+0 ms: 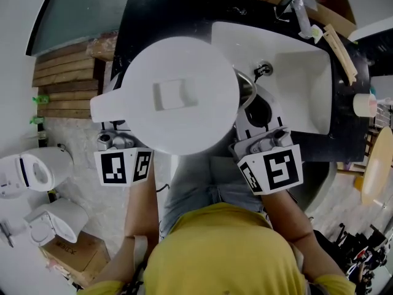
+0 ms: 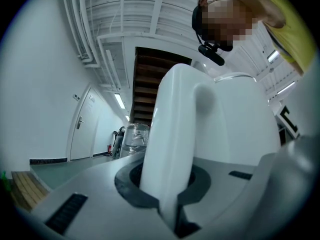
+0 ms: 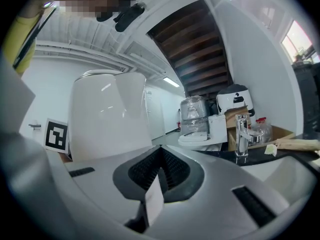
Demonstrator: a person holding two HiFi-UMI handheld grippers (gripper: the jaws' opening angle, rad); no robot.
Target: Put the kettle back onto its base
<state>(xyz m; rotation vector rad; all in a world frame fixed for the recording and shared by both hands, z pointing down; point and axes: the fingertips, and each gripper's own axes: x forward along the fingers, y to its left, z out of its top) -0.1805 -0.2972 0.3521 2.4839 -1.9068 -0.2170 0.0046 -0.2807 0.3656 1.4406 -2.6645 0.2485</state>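
Note:
A white kettle [image 1: 172, 94] hangs high in the head view, its round lid facing the camera and its handle [image 1: 107, 103] pointing left. My left gripper [image 2: 172, 184] is shut on that handle [image 2: 175, 134], which stands upright between the jaws; its marker cube [image 1: 123, 166] shows below the kettle. The right gripper [image 3: 159, 166] is beside the kettle body [image 3: 107, 119], apart from it, with the ribbed pads together and nothing held. A dark round thing with a metal rim [image 1: 261, 109] lies under the kettle's right side, half hidden.
A white sink [image 1: 295, 72] with a chrome tap [image 1: 298, 5] is set in the black counter [image 1: 153, 11]. A plastic-wrapped jug [image 3: 194, 115] stands further along. White appliances [image 1: 34, 171] and a cardboard box [image 1: 67, 247] sit on the floor at left.

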